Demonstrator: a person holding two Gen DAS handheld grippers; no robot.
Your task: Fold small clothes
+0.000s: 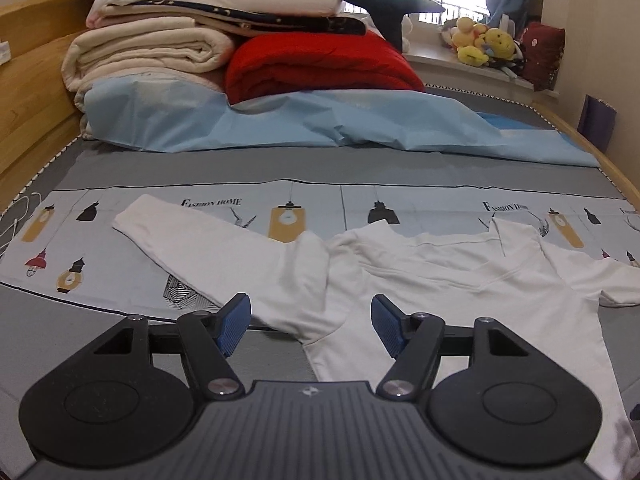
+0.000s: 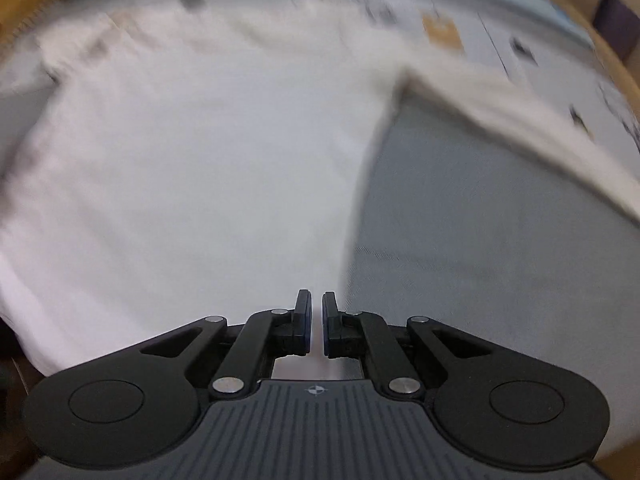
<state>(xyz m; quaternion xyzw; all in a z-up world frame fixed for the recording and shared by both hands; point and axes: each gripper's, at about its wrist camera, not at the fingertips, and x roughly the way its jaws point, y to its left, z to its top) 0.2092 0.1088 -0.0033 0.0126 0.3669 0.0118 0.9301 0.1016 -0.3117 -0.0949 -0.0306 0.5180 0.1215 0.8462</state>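
Note:
A white long-sleeved top point(image 1: 420, 276) lies spread on the bed, neck toward the far side, one sleeve point(image 1: 208, 240) stretched out to the left. My left gripper point(image 1: 310, 314) is open and empty, low over the armpit where that sleeve meets the body. In the blurred right wrist view the same top point(image 2: 192, 168) fills the left and middle, its other sleeve point(image 2: 520, 120) running to the right. My right gripper point(image 2: 317, 312) is nearly shut over the top's lower hem; a narrow gap shows between the pads, and I cannot tell whether cloth is pinched.
The bed has a grey sheet point(image 1: 120, 340) and a printed lamp-pattern cover point(image 1: 280, 208). Behind lie a blue sheet point(image 1: 280, 120), a red quilt point(image 1: 320, 64) and stacked folded blankets point(image 1: 152, 52). Wooden bed rails point(image 1: 28, 92) border both sides. Plush toys point(image 1: 484, 40) sit on the windowsill.

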